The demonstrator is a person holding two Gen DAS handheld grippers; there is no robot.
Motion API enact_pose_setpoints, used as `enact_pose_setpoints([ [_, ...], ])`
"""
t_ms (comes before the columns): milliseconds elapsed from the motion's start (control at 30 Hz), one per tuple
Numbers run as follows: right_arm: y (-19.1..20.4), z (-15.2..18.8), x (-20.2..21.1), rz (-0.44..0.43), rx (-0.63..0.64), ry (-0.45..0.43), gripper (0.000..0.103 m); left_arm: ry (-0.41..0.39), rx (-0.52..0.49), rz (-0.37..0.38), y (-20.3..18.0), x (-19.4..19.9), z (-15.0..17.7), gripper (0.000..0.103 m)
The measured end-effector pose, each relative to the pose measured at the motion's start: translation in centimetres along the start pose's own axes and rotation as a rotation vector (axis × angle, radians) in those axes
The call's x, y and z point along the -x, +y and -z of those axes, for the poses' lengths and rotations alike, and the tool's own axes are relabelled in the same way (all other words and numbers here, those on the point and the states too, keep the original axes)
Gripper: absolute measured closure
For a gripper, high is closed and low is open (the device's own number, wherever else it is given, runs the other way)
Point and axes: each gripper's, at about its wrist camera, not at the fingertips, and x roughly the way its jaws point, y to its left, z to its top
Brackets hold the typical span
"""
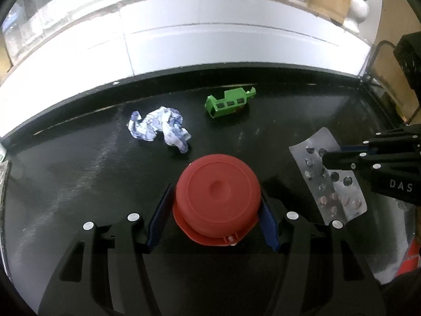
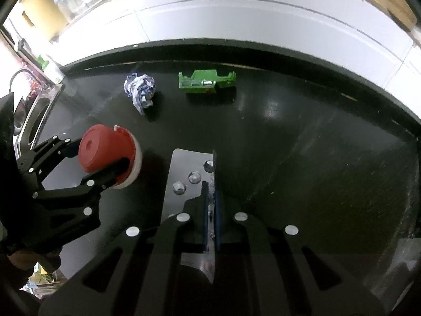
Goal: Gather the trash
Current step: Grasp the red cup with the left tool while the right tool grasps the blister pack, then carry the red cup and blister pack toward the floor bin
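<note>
Blister pack point(image 2: 189, 173) held edge-on, long axis running forward

Black claw point(image 1: 215, 210), blue pads point(image 1: 268, 223), silver screws.

My left camera looks down from close over the counter point(image 1: 79, 184), facing its far edge. My right camera sits just beside it, facing the same way. Both see that far edge and each other's gripper.
</note>
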Motion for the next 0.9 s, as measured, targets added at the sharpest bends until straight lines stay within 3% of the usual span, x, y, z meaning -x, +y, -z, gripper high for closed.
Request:
enact_pose_setpoints([
  [333,1.3,1.2,3.4,-0.012,0.056,-0.057,0.098,-0.028,0.044,-0.074,0.3,4.6,2.0,0.044],
  [900,6.5,5.1,8.2,-0.053,0.187,-0.106,0.098,-0.068,0.148,-0.193,0.3,13.2,8.3,0.044],
])
